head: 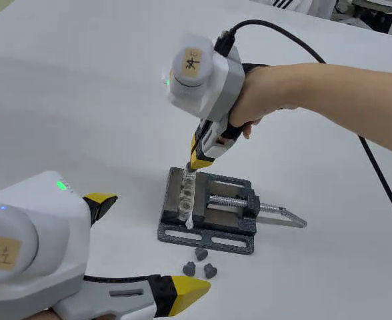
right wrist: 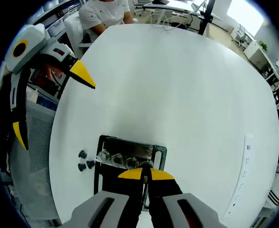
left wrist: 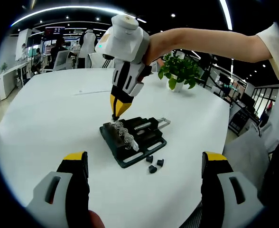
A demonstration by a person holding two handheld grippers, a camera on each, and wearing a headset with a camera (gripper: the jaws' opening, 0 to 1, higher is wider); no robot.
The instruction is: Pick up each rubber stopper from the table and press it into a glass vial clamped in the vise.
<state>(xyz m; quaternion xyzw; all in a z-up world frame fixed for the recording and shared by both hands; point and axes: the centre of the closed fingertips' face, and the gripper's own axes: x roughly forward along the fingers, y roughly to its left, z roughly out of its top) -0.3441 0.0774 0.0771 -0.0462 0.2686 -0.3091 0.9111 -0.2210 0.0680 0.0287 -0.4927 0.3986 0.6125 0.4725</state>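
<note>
Nearest us is the left tool [head: 145, 244]: white body, yellow-tipped jaws spread wide apart with nothing between them, held low over the white surface [head: 83, 100]. Next come three dark rubber stoppers [head: 201, 254], loose on the surface in a small cluster just beside the near edge of the vise [head: 243, 203] and apart from it. The vise is dark grey and sits flat on the surface, its screw and handle running off to our right in the head view. Between its jaws stands a row of clear glass vials [head: 186, 197], side by side with their mouths upward. Over the far end of that row is the right tool [head: 195, 165], pointing steeply down with its yellow tips drawn together, right at the last vial's mouth. We cannot tell whether a stopper sits pinched between the tips. A hand [head: 266, 93] grips this tool from our right. Farther off, the left gripper view shows a green potted plant [left wrist: 180, 71] on the surface. The right gripper view shows a seated person [right wrist: 104, 12] in a white shirt at the far edge.
</note>
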